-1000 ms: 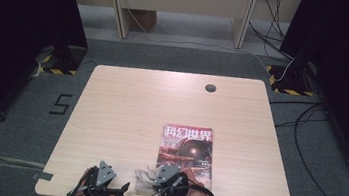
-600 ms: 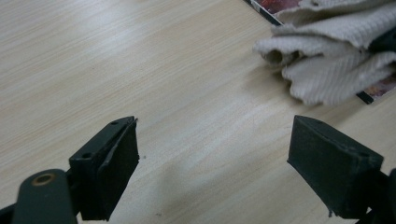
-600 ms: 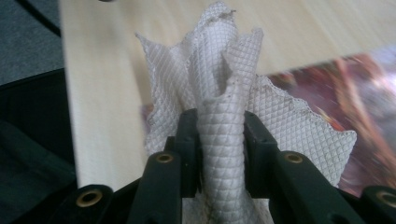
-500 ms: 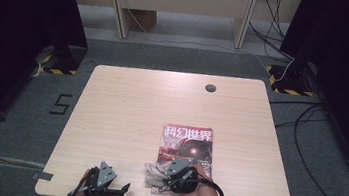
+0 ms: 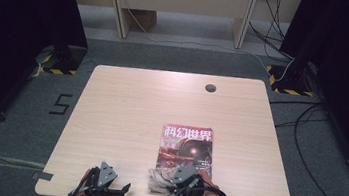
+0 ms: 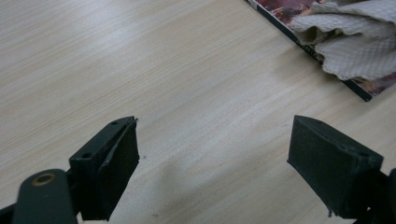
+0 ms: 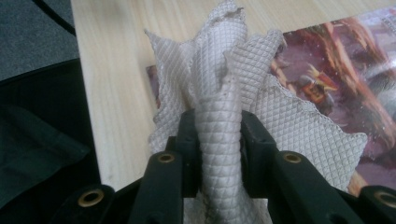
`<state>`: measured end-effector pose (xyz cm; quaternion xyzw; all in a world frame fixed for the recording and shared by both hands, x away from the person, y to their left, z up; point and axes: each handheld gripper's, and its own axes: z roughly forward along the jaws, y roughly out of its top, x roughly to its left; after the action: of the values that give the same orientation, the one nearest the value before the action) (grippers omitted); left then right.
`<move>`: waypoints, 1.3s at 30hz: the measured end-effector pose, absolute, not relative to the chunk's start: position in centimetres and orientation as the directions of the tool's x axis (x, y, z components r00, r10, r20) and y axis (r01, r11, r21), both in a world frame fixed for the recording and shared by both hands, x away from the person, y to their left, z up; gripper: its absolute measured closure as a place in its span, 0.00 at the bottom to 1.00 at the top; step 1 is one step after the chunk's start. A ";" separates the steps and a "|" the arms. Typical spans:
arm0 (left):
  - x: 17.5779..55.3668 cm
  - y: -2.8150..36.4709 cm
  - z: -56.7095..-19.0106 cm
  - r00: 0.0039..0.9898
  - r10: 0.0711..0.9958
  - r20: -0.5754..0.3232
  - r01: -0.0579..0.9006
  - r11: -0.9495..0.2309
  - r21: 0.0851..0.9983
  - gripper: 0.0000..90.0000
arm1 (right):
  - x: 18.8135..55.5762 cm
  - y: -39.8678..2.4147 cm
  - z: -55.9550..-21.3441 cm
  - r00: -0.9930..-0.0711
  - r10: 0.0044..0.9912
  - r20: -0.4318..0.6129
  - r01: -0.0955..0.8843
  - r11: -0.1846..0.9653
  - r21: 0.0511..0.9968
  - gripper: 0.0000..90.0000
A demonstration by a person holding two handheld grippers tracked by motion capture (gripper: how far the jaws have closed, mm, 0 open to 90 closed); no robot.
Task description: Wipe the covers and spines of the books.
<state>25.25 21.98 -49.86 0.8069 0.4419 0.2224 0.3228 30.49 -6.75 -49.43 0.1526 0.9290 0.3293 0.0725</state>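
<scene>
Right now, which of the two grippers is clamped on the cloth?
The right gripper: its jaws pinch the white waffle-textured cloth. The left gripper stands open over bare table.

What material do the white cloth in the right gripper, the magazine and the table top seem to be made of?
White cloth: probably paper towel or thin woven rag, matte; an embossed diamond grid and soft crumpled folds show.
Magazine: printed paper with a seemingly glossy cover; colour artwork, thin flat edge.
Table top: looks like light wood-grain laminate, smooth and matte; solid wood cannot be ruled out.
</scene>
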 end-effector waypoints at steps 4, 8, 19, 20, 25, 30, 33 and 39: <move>25.2 22.0 -49.8 0.512 0.856 0.074 0.569 -0.403 0.717 0.17 | 30.5 -7.7 -49.4 -0.935 0.354 -0.030 0.257 0.733 0.630 0.80; 25.2 21.9 -49.9 0.514 0.855 0.074 0.569 -0.404 0.716 0.17 | 31.1 -9.2 -49.3 -0.920 0.391 -0.034 0.284 0.722 0.630 0.79; 25.3 21.9 -49.9 0.516 0.853 0.081 0.569 -0.412 0.712 0.17 | 30.9 -11.5 -49.3 -0.897 0.440 -0.042 0.316 0.707 0.633 0.80; 25.2 21.9 -49.9 0.517 0.852 0.081 0.569 -0.413 0.711 0.17 | 30.7 -11.5 -49.3 -0.899 0.435 -0.044 0.311 0.708 0.634 0.80; 25.2 21.9 -49.9 0.519 0.851 0.082 0.568 -0.415 0.710 0.17 | 29.8 -12.0 -49.4 -0.904 0.426 -0.026 0.313 0.702 0.640 0.80; 25.3 21.9 -49.9 0.520 0.850 0.083 0.568 -0.416 0.710 0.17 | 29.6 -12.7 -49.4 -0.901 0.433 -0.018 0.321 0.695 0.643 0.79; 25.2 21.8 -49.9 0.520 0.850 0.083 0.566 -0.415 0.712 0.17 | 29.8 -13.2 -49.4 -0.893 0.449 -0.018 0.334 0.691 0.641 0.79; 25.2 21.8 -50.0 0.521 0.849 0.083 0.565 -0.417 0.712 0.17 | 29.6 -14.0 -49.4 -0.884 0.467 -0.021 0.347 0.686 0.639 0.79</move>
<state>25.19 21.80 -49.95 0.8117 0.4356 0.2225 0.3192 29.65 -14.03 -49.37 0.2227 0.9137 0.3275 0.0910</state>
